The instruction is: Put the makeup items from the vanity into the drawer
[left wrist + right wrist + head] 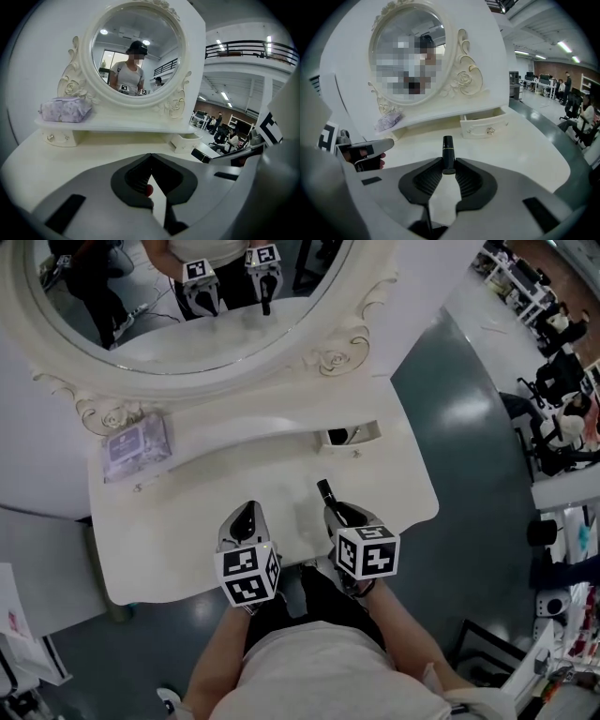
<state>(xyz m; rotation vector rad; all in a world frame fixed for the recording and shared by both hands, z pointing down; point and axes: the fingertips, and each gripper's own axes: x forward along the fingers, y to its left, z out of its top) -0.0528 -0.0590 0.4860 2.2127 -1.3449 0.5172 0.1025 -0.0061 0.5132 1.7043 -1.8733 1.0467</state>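
Right claw (448, 162): closed on a black tube (447, 144) with a thin gold band. I hold it near its foot only, and most of it stands out past the tips.
Left claw (151, 156): tips together. A red speck (148, 190) sits in the hollow behind them, and I can't tell what it is.
Drawer (354, 434): pulled open under the shelf (253, 427), at 1 o'clock from my right claw in the head view, with bare worktop (169, 549) between.
Risk, slip: with so short a bite, I judge the tube could pivot or drop if I tilt further.
Risk, snag: the opening looks shallow under the shelf lip, so the tube's free end may catch the drawer front and lever out.
Risk, bump: my left claw rides close at 9 o'clock and could knock the right.
Pouch (136, 444): purple, on the shelf at 10 o'clock, not in the drawer.
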